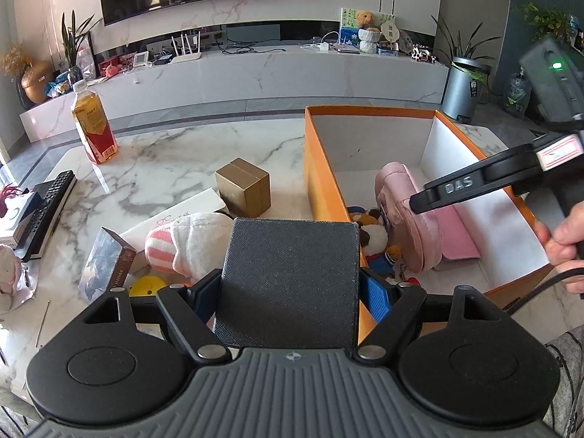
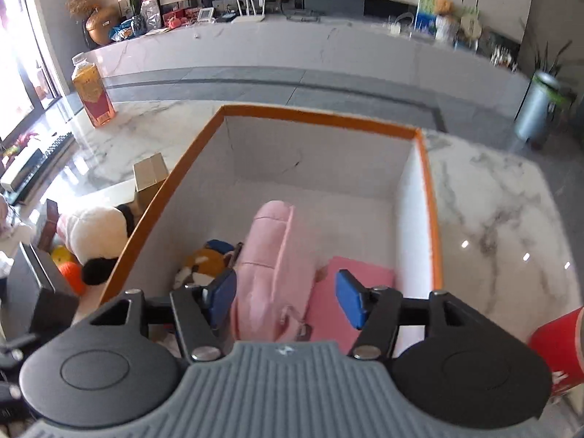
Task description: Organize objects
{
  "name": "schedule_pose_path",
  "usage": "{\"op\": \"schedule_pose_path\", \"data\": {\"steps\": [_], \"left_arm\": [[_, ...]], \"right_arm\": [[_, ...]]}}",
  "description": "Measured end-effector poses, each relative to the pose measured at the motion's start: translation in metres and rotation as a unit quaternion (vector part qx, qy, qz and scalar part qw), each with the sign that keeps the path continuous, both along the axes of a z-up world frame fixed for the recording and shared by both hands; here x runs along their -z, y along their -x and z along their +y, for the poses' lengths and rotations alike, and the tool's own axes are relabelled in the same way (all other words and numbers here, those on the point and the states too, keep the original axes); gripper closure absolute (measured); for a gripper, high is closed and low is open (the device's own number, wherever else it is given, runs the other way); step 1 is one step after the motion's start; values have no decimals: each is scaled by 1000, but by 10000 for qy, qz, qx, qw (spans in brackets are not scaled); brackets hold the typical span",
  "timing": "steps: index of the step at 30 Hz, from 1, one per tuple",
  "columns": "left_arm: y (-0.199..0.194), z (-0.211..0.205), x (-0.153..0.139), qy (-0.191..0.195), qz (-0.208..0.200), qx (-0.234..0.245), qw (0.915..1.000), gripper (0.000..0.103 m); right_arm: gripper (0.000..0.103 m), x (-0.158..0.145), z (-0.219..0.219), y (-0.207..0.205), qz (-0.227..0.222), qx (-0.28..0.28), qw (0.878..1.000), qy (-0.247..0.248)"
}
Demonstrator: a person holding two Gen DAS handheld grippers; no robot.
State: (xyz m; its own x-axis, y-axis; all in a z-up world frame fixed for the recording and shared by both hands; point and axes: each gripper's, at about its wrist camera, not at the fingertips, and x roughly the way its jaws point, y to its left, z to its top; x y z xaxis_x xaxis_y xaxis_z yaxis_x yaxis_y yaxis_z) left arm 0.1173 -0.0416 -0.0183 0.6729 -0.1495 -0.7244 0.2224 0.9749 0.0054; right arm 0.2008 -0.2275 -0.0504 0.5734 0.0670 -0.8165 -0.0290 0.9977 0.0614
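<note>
Orange cardboard box [image 2: 164, 186] holds a quilted pink pouch [image 2: 270, 273] between the right gripper's [image 2: 286, 301] parted jaws; left gripper [image 1: 290, 294] clamps a textured grey case [image 1: 292, 273].

The right claw [image 2: 284, 297] hangs open over the pink pouch [image 2: 272, 273] inside the orange box [image 2: 317, 115].

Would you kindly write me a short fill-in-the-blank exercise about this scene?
1. The left gripper is shut on a dark ____ box.
2. The pink pouch lies inside the ____ box.
3. The right gripper's jaws are ____.
4. The bottle stands on the ____.

Missing words: grey; orange; open; table.
</note>
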Motion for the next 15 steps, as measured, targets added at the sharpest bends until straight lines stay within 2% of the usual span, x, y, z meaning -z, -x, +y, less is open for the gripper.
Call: {"op": "schedule_pose_path", "data": {"steps": [4, 7, 9, 13, 15], "left_arm": [[0, 0, 1, 64, 26, 129, 9999, 12], [0, 1, 3, 117, 55, 160, 9998, 12], [0, 2, 3, 116, 48, 162, 9998, 12], [-2, 4, 4, 121, 79, 117, 9998, 12], [-1, 4, 4, 123, 80, 113, 9998, 12]], "right_arm": [[47, 25, 25, -11, 299, -196, 9989, 312], [62, 43, 27, -16, 524, -72, 9977, 427], [72, 39, 26, -10, 427, -134, 9983, 366], [73, 35, 27, 4, 687, -397, 9968, 28], [72, 34, 29, 15, 737, -491, 9960, 89]]}}
